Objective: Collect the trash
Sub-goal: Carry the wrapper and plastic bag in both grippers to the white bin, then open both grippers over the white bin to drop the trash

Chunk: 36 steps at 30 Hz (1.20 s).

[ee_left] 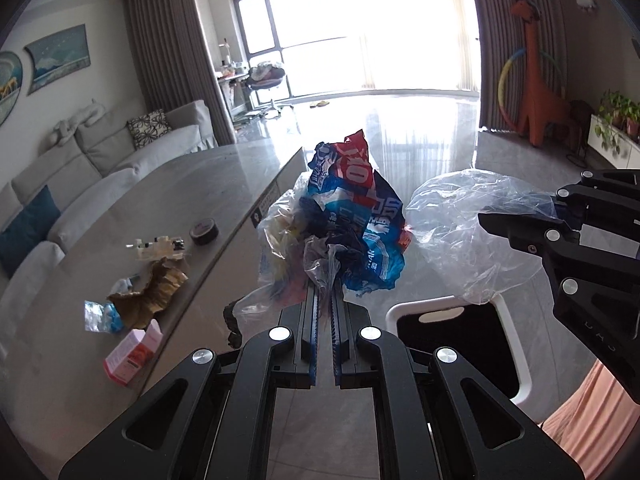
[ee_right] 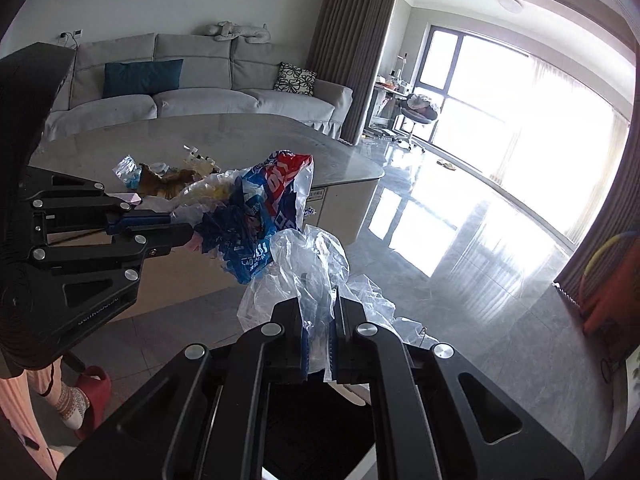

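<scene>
sofa (ee_right: 200,92): we see it grey, behind the worktop (ee_left: 168,208), with a teal cushion (ee_right: 142,76) and a flower-print cushion (ee_right: 294,78)
curtains (ee_left: 168,52): brown-grey, hanging either side of the bright window (ee_left: 360,28)
giraffe (ee_left: 536,80): orange, standing by the right curtain, a coloured hoop (ee_left: 506,80) around it
plants (ee_left: 616,116): we see green pots on a white ledge at far right
pictures (ee_left: 60,56): blue, on the wall above the sofa
floor (ee_right: 460,248): glossy grey tiles

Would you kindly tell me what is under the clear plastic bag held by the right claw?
Under the clear plastic bag gripped by the right claw stands a white-rimmed bin with a dark interior. The bag and claw cover part of its opening, so its contents cannot be seen.
</scene>
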Each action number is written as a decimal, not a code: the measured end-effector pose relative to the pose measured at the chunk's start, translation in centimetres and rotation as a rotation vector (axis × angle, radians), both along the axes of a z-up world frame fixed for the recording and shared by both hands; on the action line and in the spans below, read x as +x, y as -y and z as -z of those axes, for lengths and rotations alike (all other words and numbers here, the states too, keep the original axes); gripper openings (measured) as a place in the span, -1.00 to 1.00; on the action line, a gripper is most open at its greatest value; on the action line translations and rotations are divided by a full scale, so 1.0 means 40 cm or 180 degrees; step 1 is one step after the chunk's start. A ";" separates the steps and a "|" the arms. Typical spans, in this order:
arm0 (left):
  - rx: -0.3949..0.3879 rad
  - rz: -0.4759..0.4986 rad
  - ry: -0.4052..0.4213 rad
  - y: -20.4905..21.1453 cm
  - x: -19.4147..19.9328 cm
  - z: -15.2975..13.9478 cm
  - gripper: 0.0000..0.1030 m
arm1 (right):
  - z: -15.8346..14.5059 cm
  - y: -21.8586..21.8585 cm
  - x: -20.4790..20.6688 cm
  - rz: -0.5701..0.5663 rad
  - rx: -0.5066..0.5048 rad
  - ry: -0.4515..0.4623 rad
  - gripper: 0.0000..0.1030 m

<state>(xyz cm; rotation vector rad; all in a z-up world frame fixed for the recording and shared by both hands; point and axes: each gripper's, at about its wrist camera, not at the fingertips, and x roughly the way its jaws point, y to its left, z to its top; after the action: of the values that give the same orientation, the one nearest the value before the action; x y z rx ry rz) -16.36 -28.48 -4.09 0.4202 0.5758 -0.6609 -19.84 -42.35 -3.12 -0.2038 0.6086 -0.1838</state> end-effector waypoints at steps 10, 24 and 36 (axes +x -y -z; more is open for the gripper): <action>0.0039 0.0390 -0.0155 0.135 -0.078 0.097 -0.87 | 0.092 0.083 -0.075 0.0258 -0.0001 -0.0201 -0.85; 0.0326 0.0606 -0.0550 0.238 -0.058 0.270 -0.87 | 0.164 0.166 -0.085 0.0523 0.0125 -0.0284 -0.85; 0.0545 0.0741 -0.0709 0.227 -0.054 0.353 -0.67 | 0.201 0.173 -0.054 0.0466 0.0199 -0.0319 -0.85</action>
<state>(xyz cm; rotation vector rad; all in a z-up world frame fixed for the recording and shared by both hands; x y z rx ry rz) -18.52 -37.57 -18.20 0.5840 0.8060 -0.8917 -21.99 -49.26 -11.18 -0.1084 0.7285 -0.2967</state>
